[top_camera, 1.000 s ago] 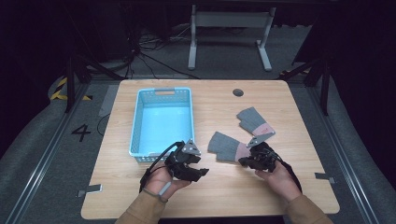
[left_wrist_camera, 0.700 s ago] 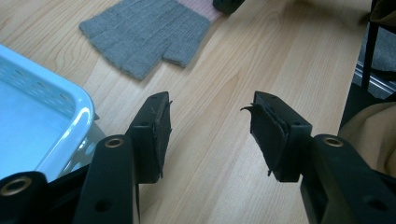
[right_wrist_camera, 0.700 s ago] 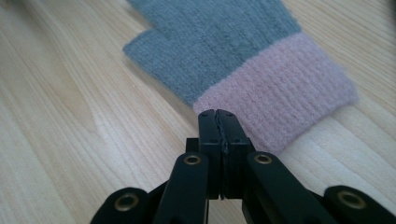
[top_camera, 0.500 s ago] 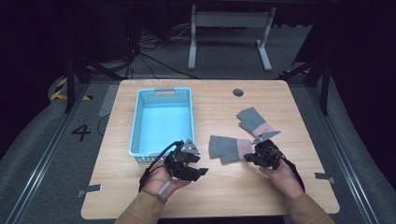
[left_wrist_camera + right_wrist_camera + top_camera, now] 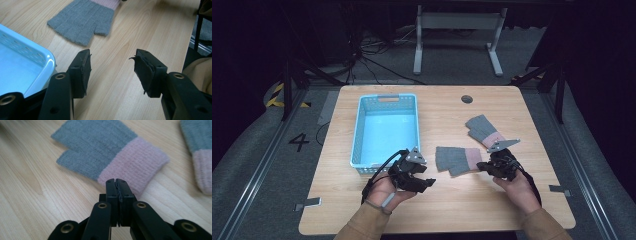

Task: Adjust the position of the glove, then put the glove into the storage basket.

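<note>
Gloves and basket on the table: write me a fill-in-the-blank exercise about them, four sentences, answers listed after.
1. The two gloves are grey with cuffs coloured ____.
2. The right gripper, at the cuff of the nearer glove, has its jaws ____.
3. The left gripper has its jaws apart with ____ between them.
4. The blue basket has ____ inside it, and the farther glove lies on the table.

Missing words: pink; shut; nothing; nothing
</note>
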### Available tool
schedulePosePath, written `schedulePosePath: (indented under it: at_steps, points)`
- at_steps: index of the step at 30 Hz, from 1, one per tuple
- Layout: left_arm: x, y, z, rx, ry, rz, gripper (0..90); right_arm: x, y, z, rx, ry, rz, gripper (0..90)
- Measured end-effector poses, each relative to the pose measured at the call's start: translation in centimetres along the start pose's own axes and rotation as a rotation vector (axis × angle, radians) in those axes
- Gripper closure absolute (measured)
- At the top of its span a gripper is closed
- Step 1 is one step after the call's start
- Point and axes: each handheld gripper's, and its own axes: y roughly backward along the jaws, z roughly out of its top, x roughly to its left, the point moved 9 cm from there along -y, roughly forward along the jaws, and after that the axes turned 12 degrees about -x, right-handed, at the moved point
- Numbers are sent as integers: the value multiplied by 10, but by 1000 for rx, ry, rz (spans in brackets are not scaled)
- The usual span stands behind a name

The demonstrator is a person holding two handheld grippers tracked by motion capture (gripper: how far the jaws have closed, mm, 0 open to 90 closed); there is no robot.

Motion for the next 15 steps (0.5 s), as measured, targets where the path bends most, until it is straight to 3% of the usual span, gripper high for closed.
schedulePosePath:
  at_steps: [6, 15]
  points:
    - [-2, -1, 0, 5, -10, -5, 476, -7, 12, 6, -57, -30, -21, 875]
    - [-2, -2, 1, 5, -10, -6, 476, -9, 19, 10, -95, -33, -22, 858]
